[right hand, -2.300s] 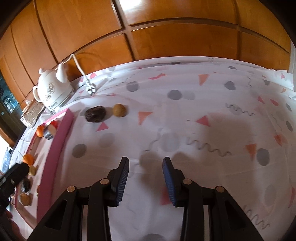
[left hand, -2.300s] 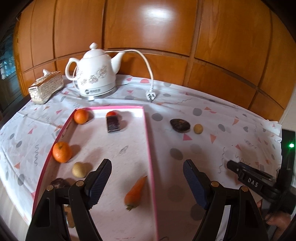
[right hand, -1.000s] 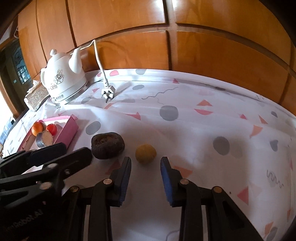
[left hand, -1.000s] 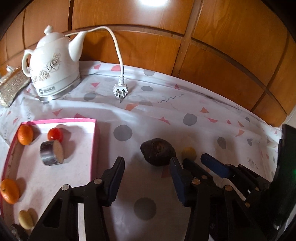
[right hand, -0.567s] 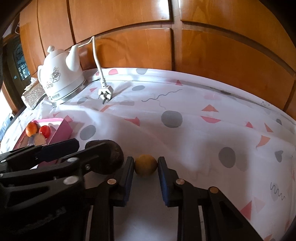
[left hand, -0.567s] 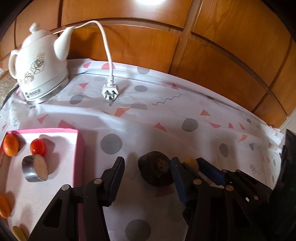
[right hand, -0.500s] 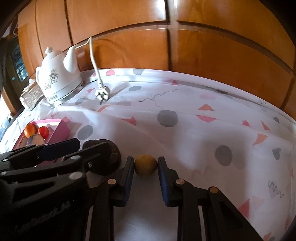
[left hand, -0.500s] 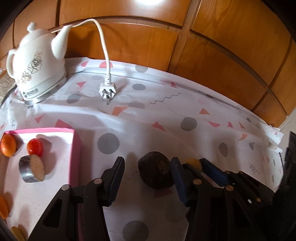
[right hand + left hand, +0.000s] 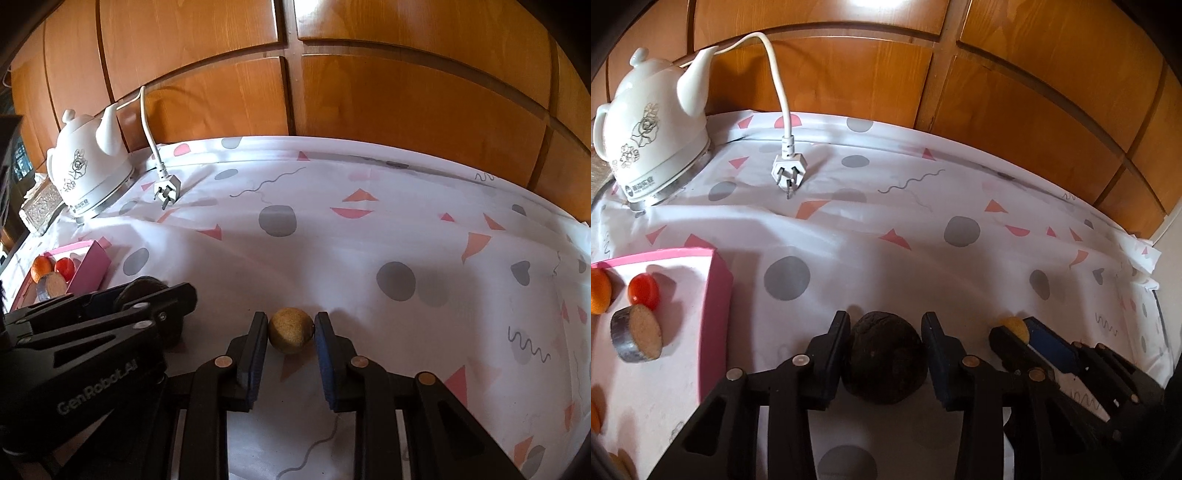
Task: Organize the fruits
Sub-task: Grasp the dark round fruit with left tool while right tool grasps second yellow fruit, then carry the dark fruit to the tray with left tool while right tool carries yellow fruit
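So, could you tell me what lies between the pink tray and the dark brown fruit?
Only the left gripper's near finger over bare tablecloth, in the left wrist view.
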Demonstrator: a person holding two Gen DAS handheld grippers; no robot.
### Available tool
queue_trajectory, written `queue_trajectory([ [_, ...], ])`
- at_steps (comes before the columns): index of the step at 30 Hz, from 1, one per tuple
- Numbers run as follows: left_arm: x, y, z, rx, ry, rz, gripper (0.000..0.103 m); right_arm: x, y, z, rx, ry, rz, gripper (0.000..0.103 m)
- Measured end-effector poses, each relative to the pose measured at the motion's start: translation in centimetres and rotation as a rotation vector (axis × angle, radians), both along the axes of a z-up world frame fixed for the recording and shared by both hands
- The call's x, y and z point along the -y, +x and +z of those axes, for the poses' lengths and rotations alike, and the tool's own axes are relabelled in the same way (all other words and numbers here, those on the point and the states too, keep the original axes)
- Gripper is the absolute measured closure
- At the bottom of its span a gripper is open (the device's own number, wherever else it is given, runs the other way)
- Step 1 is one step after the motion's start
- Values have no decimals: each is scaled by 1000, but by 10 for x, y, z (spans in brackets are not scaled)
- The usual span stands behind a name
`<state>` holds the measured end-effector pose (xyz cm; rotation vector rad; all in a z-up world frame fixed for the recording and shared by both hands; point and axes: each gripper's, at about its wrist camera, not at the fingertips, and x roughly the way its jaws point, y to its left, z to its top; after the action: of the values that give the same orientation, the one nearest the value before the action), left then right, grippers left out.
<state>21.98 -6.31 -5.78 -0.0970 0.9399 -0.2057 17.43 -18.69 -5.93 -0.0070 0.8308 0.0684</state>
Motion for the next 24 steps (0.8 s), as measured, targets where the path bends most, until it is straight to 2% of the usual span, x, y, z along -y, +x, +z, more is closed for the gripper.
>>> queue_trajectory([
  [4, -3, -14, 3, 10, 13, 16, 63, 4, -6, 2, -6, -1, -10, 77],
  [9, -7, -39, 8, 3, -33, 2, 63, 13, -24, 5, -11, -7, -13, 77],
  [19, 9, -109, 5, -56, -105, -101, 63, 38, -80, 6, -37, 14, -55, 77],
  [21, 14, -120, 1, -60, -99, -118, 63, 43, -91, 5, -43, 23, -68, 77],
  [24, 21, -131, 1, -25, -73, -137, 63, 47, -106, 1, -42, 28, -83, 77],
])
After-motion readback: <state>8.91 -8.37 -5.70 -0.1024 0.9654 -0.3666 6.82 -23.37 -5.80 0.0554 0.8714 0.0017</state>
